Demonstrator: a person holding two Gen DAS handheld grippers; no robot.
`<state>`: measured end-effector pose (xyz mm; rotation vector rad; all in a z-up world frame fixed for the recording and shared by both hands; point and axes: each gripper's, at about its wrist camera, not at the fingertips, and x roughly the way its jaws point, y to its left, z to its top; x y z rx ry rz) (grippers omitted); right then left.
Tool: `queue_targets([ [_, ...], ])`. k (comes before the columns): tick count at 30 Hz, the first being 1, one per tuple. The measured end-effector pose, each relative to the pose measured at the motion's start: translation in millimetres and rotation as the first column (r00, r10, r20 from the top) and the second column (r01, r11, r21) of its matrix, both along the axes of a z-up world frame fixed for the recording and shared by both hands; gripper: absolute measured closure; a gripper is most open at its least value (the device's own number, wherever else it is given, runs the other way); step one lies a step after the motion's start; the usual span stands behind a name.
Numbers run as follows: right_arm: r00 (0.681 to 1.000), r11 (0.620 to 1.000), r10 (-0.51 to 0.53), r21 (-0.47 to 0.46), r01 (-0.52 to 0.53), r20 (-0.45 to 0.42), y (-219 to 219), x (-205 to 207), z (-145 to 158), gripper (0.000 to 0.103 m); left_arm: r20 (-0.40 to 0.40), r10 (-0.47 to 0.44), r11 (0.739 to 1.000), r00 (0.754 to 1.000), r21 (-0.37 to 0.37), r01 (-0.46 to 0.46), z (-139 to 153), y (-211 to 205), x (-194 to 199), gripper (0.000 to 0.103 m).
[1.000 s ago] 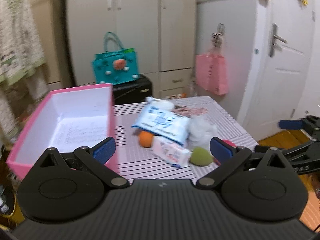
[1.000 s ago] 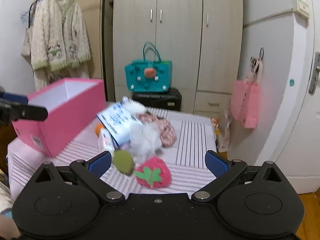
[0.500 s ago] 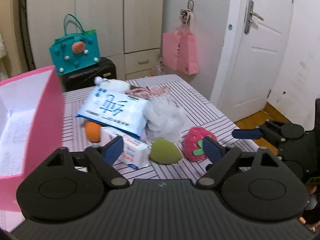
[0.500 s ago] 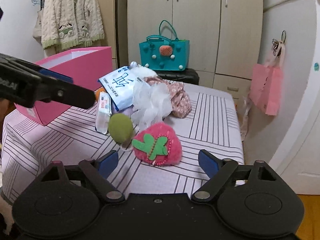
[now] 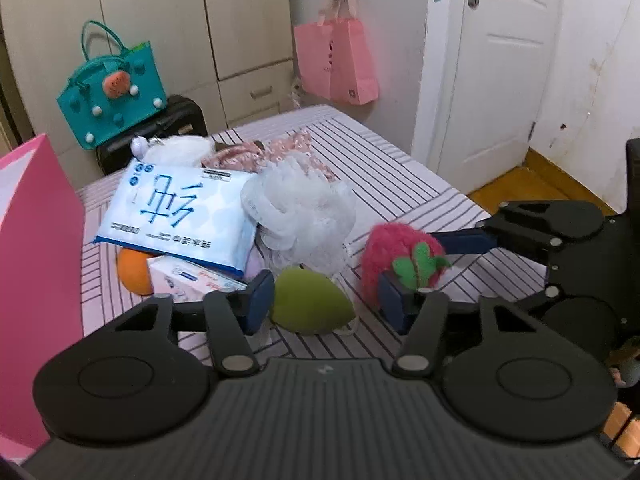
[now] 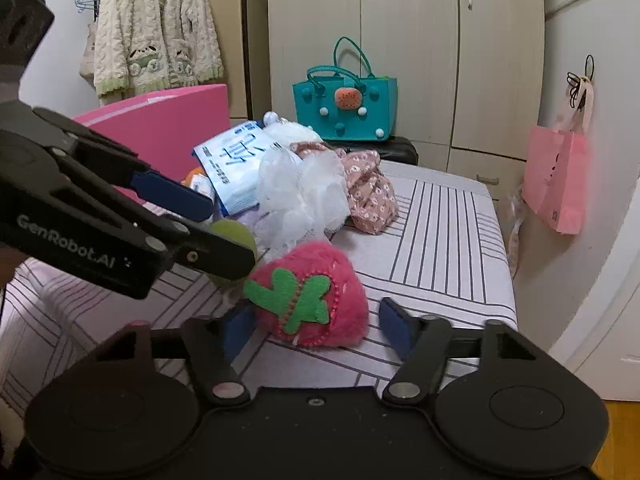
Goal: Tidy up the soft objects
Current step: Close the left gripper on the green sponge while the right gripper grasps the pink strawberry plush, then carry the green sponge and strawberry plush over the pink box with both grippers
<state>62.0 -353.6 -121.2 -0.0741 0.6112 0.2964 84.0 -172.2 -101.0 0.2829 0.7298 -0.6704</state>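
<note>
Nearest in the left wrist view, the left gripper (image 5: 326, 304) has been closing its jaws around the green egg-shaped sponge (image 5: 312, 304); the left pad looks to touch it, a gap shows at the right pad, so nothing is clamped. In the right wrist view the right gripper (image 6: 314, 328) has likewise been closing about the plush strawberry (image 6: 310, 294), which lies on the cloth between its pads; the right pad stands clear of it, so the jaws are released.

Both toys sit at the near edge of a table under a pale cloth with dark stripes (image 6: 440, 240). Just beyond them lies a white mesh bath puff (image 5: 300, 208), with a blue-and-white tissue pack (image 5: 176, 212) to its left over a smaller wipes pack (image 5: 180, 280) and an orange ball (image 5: 134, 272). A floral pink fabric piece (image 6: 368, 192) lies behind the puff. A pink box (image 6: 168, 120) stands at the table's left.

Farther back, a teal bag (image 6: 346, 108) rests on a black case before pale wardrobes (image 6: 400, 40). A pink tote (image 6: 556, 180) hangs on the right wall, a cream cardigan (image 6: 156, 28) at far left, and a white door (image 5: 504, 60) stands at far right.
</note>
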Motion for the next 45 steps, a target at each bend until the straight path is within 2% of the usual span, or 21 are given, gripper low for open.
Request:
queue_targets([
  [4, 1.000, 1.000, 0.014, 0.026, -0.014, -0.006, -5.6, 2.0, 0.0, 0.049, -0.032, 0.021, 1.000, 0.999, 0.018, -0.020, 0.8, 0.3, 7.7, 0.054],
  [8, 0.999, 0.999, 0.054, 0.006, -0.054, -0.001, -7.5, -1.9, 4.5, 0.055, -0.066, 0.035, 0.999, 0.997, 0.017, -0.034, 2.0, 0.0, 12.1, 0.054],
  [15, 0.995, 0.996, 0.085, -0.028, -0.086, -0.042, -18.0, -11.0, 10.7, 0.055, -0.086, 0.069, 0.997, 0.994, 0.029, -0.067, 0.3, -3.2, 17.2, 0.046],
  [18, 0.997, 0.996, 0.073, -0.045, -0.075, -0.040, -19.7, -9.3, 10.2, 0.045, -0.099, 0.081, 0.996, 0.992, 0.030, -0.079, 0.1, -1.9, 18.9, 0.045],
  [20, 0.996, 0.995, 0.077, -0.057, -0.078, -0.035, -18.6, -6.3, 10.6, 0.031, -0.103, 0.084, 0.996, 0.991, 0.027, -0.081, -0.2, -0.6, 19.2, 0.043],
  [25, 0.993, 0.988, 0.118, -0.094, -0.120, -0.027, -14.6, 2.2, 10.7, 0.031, -0.107, 0.118, 0.993, 0.987, 0.010, -0.118, -2.1, 2.4, 22.2, 0.042],
  [27, 0.993, 0.988, 0.115, -0.098, -0.118, -0.034, -14.6, 6.9, 8.7, 0.032, -0.109, 0.124, 0.992, 0.986, 0.004, -0.125, -3.4, 3.4, 23.1, 0.042],
  [29, 0.993, 0.991, 0.114, -0.071, -0.117, -0.041, -17.0, 9.9, 6.8, 0.048, -0.105, 0.139, 0.990, 0.985, 0.004, -0.139, -5.4, 4.4, 23.1, 0.042],
  [32, 0.994, 0.995, 0.095, -0.015, -0.096, -0.055, -21.5, 11.8, 5.1, 0.051, -0.090, 0.156, 0.988, 0.984, 0.011, -0.156, -9.0, 5.8, 22.1, 0.042],
  [36, 0.996, 0.998, 0.057, 0.025, -0.056, -0.066, -22.4, 11.5, 5.1, 0.052, -0.070, 0.184, 0.983, 0.981, 0.003, -0.184, -12.5, 10.2, 22.3, 0.051],
  [38, 0.996, 0.998, 0.050, 0.042, -0.047, -0.071, -21.5, 10.9, 6.1, 0.052, -0.046, 0.194, 0.981, 0.980, 0.021, -0.194, -12.9, 10.8, 21.3, 0.066],
  [40, 0.997, 0.998, 0.043, 0.044, -0.040, -0.071, -19.2, 9.8, 7.9, 0.052, -0.033, 0.198, 0.980, 0.980, 0.021, -0.197, -13.2, 12.9, 21.4, 0.066],
  [45, 0.997, 0.998, 0.026, 0.054, -0.023, -0.071, -15.1, 7.5, 15.7, 0.052, -0.059, 0.190, 0.981, 0.980, -0.015, -0.191, -9.2, 19.7, 21.4, 0.068],
])
